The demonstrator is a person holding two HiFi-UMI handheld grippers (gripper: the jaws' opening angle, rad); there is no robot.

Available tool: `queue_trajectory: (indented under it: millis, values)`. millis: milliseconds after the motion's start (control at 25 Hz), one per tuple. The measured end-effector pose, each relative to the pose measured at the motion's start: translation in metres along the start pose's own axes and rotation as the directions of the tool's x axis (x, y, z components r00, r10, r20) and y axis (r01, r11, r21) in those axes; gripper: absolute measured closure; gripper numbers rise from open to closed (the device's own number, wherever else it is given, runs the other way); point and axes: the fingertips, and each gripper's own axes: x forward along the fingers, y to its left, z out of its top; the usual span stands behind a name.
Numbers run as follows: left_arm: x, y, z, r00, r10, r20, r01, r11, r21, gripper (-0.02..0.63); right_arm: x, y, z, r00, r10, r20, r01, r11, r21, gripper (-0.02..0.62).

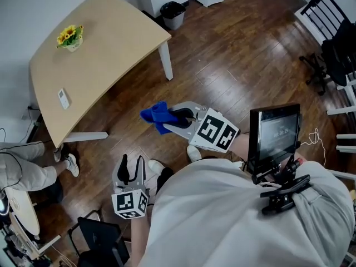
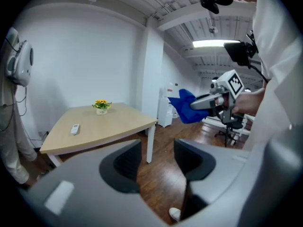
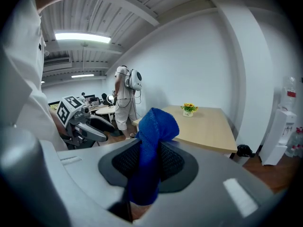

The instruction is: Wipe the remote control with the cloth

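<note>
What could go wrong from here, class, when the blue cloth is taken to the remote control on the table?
The remote control lies loose on the table, and the left tool is empty and far from it: a wipe may slide it. The right tool grips the blue cloth in a narrow bunch, so hard jaws may scrape the remote.
</note>
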Motion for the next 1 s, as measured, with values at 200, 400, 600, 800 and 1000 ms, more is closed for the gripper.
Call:
queue_trajectory:
  millis: [200,400,600,800,1000]
  values:
    - [0.002,-0.009,-0.003,1.0,0.001,0.011,-0.001,1.0,0.016,0.37,-0.009,0.0,-0.003,1.0,0.01,0.006,-0.01,1.0,-0.009,0.5]
    - [0.0,-0.015,-0.006,1.0,0.005,-0.004,-0.005,1.0,0.031,0.37,-0.015,0.002,-0.006,1.0,0.014,0.012,-0.014,1.0,-0.011,0.5]
    - [0.001,-0.019,-0.009,1.0,0.007,-0.01,-0.007,0.999,0.037,0.37,-0.019,0.001,-0.01,1.0,0.012,0.018,-0.012,1.0,-0.009,0.5]
    - [0.0,-0.021,-0.005,1.0,0.01,-0.02,-0.009,0.999,0.042,0.37,-0.02,0.003,-0.011,1.0,0.013,0.02,-0.013,1.0,-0.004,0.5]
    - [0.0,-0.024,-0.009,1.0,0.008,-0.011,-0.008,0.999,0.053,0.37,-0.025,0.005,-0.014,1.0,0.016,0.022,-0.016,1.0,-0.005,0.5]
